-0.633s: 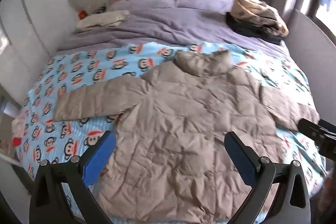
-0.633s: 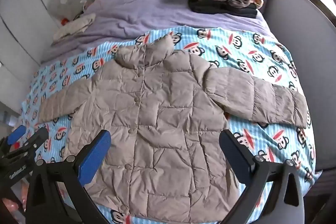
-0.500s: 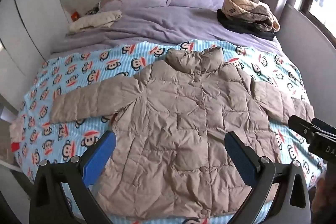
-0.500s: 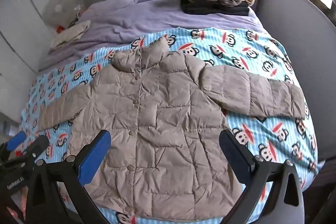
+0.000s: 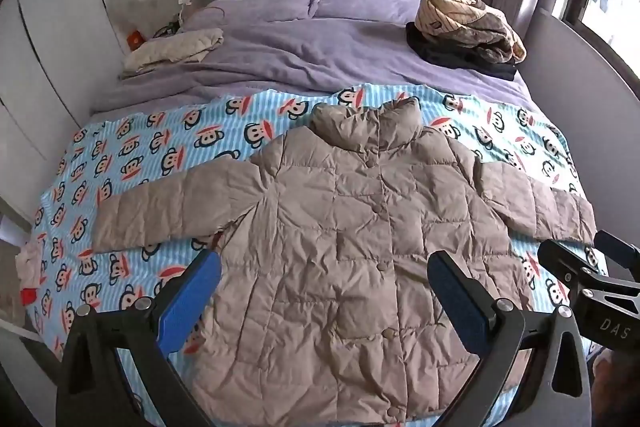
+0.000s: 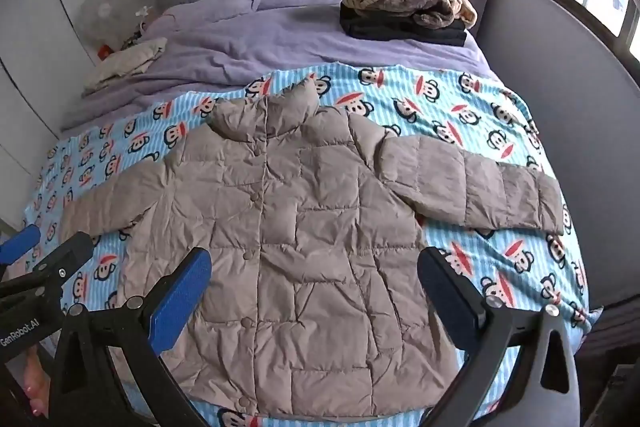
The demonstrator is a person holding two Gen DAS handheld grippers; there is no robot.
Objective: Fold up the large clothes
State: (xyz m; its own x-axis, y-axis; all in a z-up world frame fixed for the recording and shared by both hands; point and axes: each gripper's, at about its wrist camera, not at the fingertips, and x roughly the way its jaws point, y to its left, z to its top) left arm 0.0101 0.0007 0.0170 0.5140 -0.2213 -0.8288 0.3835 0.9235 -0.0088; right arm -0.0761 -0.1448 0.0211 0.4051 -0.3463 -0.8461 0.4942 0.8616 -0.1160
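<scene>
Bed (image 5: pixel 280 59) covered at near end by monkey-print sheet (image 5: pixel 132 155). Beige puffer jacket (image 5: pixel 352 227) laid flat on sheet, buttoned front up, sleeves spread sideways, collar toward headboard. Left gripper (image 5: pixel 324 291) held above jacket's lower half, jaws wide apart, nothing gripped. Right gripper (image 6: pixel 314 283) likewise poised over hem area, jaws spread, jacket untouched.
</scene>
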